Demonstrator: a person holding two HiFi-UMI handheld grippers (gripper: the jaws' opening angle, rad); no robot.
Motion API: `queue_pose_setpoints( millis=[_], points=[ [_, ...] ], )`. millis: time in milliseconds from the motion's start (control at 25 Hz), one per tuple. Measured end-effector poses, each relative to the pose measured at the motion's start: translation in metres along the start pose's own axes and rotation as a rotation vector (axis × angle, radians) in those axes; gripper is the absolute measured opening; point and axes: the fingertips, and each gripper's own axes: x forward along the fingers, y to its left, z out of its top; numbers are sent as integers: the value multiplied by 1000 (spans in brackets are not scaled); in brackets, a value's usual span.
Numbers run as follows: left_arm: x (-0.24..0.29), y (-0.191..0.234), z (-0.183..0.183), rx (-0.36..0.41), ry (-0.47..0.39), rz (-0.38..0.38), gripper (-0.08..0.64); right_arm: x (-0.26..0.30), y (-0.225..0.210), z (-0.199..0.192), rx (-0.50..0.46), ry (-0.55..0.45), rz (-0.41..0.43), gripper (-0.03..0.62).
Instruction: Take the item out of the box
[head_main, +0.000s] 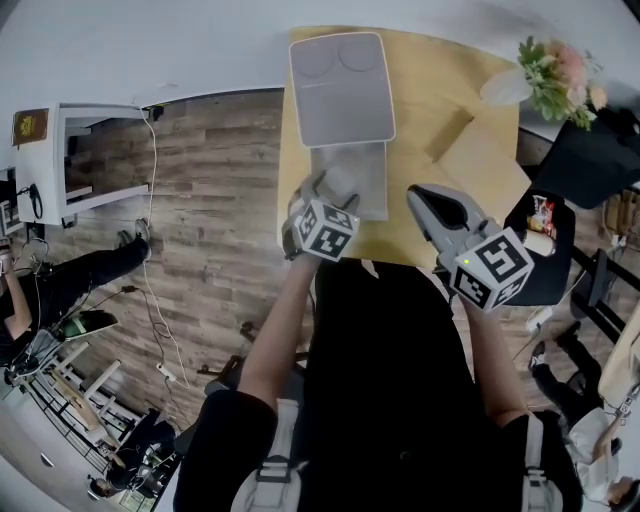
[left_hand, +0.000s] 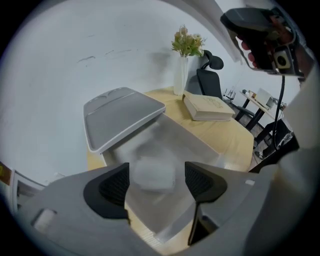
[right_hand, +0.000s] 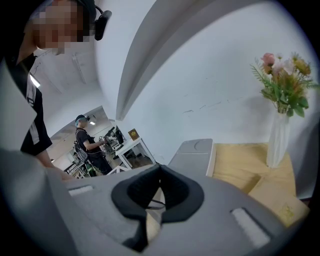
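Observation:
A grey box (head_main: 362, 170) stands open on the wooden table (head_main: 440, 80), its lid (head_main: 342, 88) tipped up at the far side. In the left gripper view a pale, blurred item (left_hand: 153, 169) lies inside the box (left_hand: 200, 146), below the raised lid (left_hand: 120, 116). My left gripper (left_hand: 157, 187) hangs over the box's near end with its jaws wide apart. The item shows between the pads, which do not press on it. My right gripper (head_main: 428, 198) is to the right of the box, above the table's front edge. It (right_hand: 159, 189) is shut with nothing in it.
A white vase of flowers (head_main: 552, 75) stands at the table's far right corner, with a flat tan book-like box (head_main: 480, 150) next to it. A black office chair (head_main: 590, 160) is to the right of the table. Other people and desks are at the left.

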Motion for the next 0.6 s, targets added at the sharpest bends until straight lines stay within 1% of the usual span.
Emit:
queue_pose_setpoints(
  millis=[80, 240, 600],
  points=[
    [5, 2, -1, 10, 23, 13, 333, -2, -1, -2, 6, 4, -7, 3],
    [14, 4, -3, 25, 69, 10, 334, -3, -4, -6, 16, 11, -18, 3],
    [29, 2, -14, 146, 170, 11, 333, -6, -13, -8, 24, 15, -33, 3]
  ],
)
